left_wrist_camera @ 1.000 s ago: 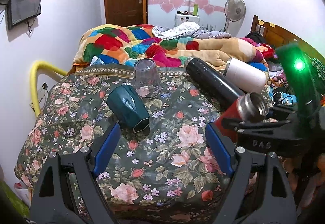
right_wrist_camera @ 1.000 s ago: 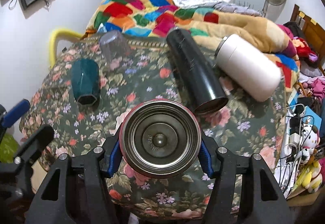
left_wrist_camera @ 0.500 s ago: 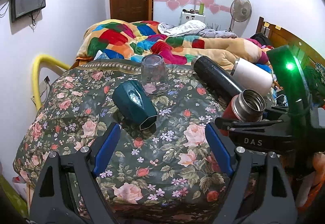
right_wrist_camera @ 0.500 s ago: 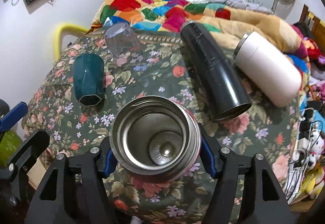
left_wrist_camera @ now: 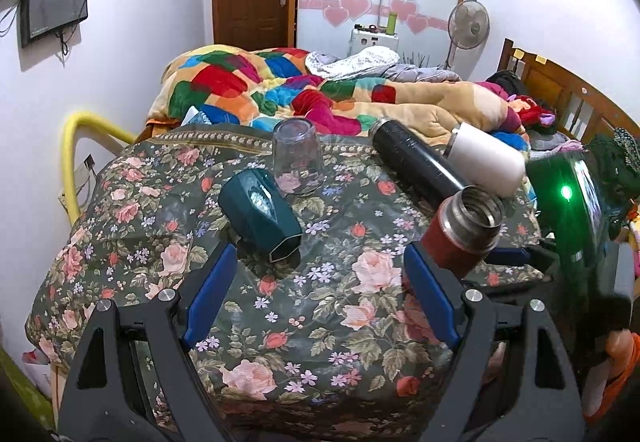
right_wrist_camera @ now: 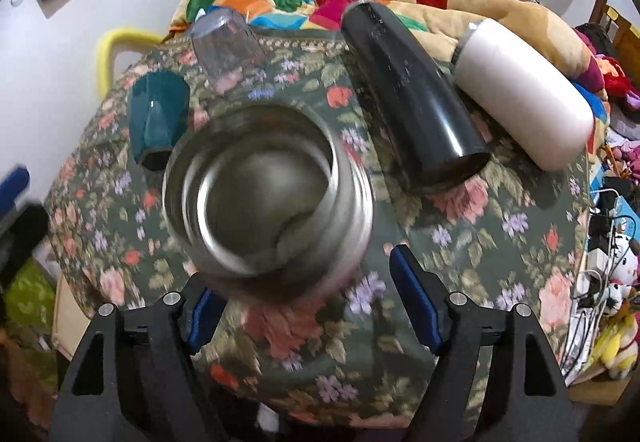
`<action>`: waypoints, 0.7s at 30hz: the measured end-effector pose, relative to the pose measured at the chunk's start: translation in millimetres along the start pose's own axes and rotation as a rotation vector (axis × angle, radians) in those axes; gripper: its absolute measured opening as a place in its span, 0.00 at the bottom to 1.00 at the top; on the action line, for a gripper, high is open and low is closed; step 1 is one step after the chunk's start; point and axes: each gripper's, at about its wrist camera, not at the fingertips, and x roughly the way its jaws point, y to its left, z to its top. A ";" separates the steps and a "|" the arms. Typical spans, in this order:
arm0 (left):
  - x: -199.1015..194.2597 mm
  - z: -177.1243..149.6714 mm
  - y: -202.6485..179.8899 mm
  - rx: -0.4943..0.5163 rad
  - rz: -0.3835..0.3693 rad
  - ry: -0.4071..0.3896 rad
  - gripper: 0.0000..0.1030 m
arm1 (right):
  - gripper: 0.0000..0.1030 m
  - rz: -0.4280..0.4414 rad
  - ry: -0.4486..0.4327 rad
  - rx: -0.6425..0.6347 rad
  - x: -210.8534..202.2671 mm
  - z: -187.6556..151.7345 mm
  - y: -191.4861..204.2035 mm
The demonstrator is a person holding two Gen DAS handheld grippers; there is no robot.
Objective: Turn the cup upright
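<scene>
A red steel flask [left_wrist_camera: 466,232] stands nearly upright, mouth up, on the floral cloth at the table's right front. In the right wrist view the flask [right_wrist_camera: 266,197] is blurred. My right gripper [right_wrist_camera: 310,302] is open, its blue pads [right_wrist_camera: 414,298] apart behind the flask's base. My left gripper [left_wrist_camera: 320,294] is open and empty over the table's front. A teal cup [left_wrist_camera: 260,213] lies on its side. A clear glass [left_wrist_camera: 298,157] stands upside down behind it.
A black flask [left_wrist_camera: 416,161] and a white flask [left_wrist_camera: 490,157] lie on their sides at the back right. A colourful quilt [left_wrist_camera: 280,81] covers the bed behind. A yellow pipe [left_wrist_camera: 76,145] runs along the left wall. The table [left_wrist_camera: 320,330] drops off at front.
The right gripper turned the red flask from lying toward the camera to mouth-up, set it on the cloth and opened its jaws. The left gripper rose and drew back slightly.
</scene>
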 end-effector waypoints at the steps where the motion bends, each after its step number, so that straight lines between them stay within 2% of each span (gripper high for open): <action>1: -4.1 1.3 -1.5 0.001 -0.006 -0.007 0.83 | 0.72 -0.019 -0.009 -0.013 -6.7 -4.5 0.1; 4: -19.5 6.3 -6.5 0.004 -0.022 -0.034 0.83 | 0.72 -0.049 -0.051 -0.042 -30.6 -13.6 -0.7; 8: -50.3 15.5 -17.3 0.018 -0.034 -0.096 0.83 | 0.72 -0.087 -0.168 -0.075 -84.7 -26.8 1.3; 12: -97.4 26.3 -31.3 0.039 -0.050 -0.198 0.83 | 0.72 -0.129 -0.350 -0.074 -155.0 -39.4 1.7; 18: -179.2 36.2 -50.2 0.053 -0.073 -0.392 0.89 | 0.72 -0.104 -0.653 -0.009 -257.2 -59.9 -0.7; 21: -216.9 35.9 -57.5 0.051 -0.082 -0.483 0.92 | 0.74 -0.103 -0.777 0.016 -293.2 -75.4 2.5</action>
